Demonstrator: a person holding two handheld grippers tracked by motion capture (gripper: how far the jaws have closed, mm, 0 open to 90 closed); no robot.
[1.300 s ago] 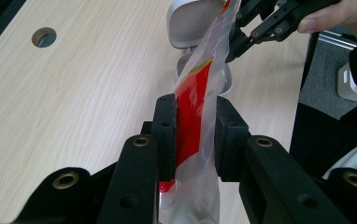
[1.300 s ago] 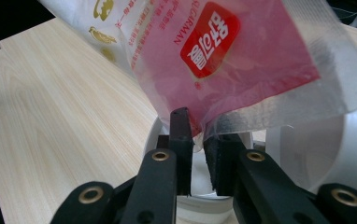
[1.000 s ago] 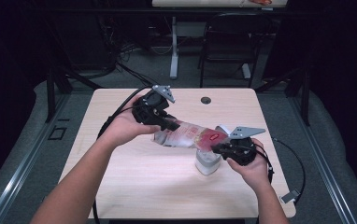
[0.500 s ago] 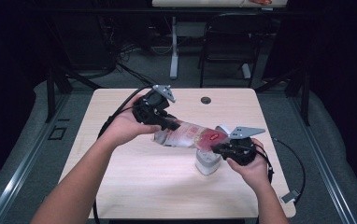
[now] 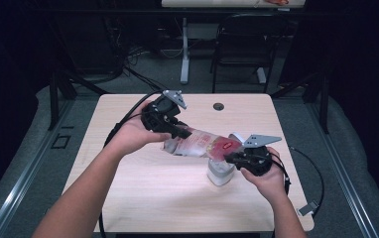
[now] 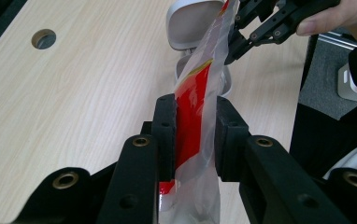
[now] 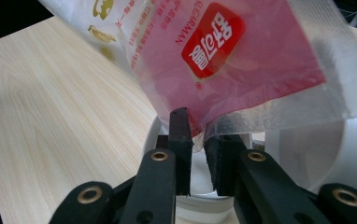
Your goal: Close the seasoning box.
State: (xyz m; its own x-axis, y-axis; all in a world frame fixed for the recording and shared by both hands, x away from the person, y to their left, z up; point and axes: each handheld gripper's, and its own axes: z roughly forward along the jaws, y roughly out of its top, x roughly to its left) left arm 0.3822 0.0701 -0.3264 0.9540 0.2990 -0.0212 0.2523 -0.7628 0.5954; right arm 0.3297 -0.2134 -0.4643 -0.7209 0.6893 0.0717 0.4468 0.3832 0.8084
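A clear plastic pouch with red print hangs stretched between both grippers above the table. My left gripper is shut on one end; in the left gripper view its pads squeeze the pouch edge-on. My right gripper is shut on the opposite end, seen in the left gripper view as the far gripper. In the right gripper view, my gripper pinches a lower corner of the pouch. A white round container stands open under that end.
The light wooden table has a round cable hole near its far edge. Black cables trail off the left and right sides. A chair and a table leg stand beyond the far edge.
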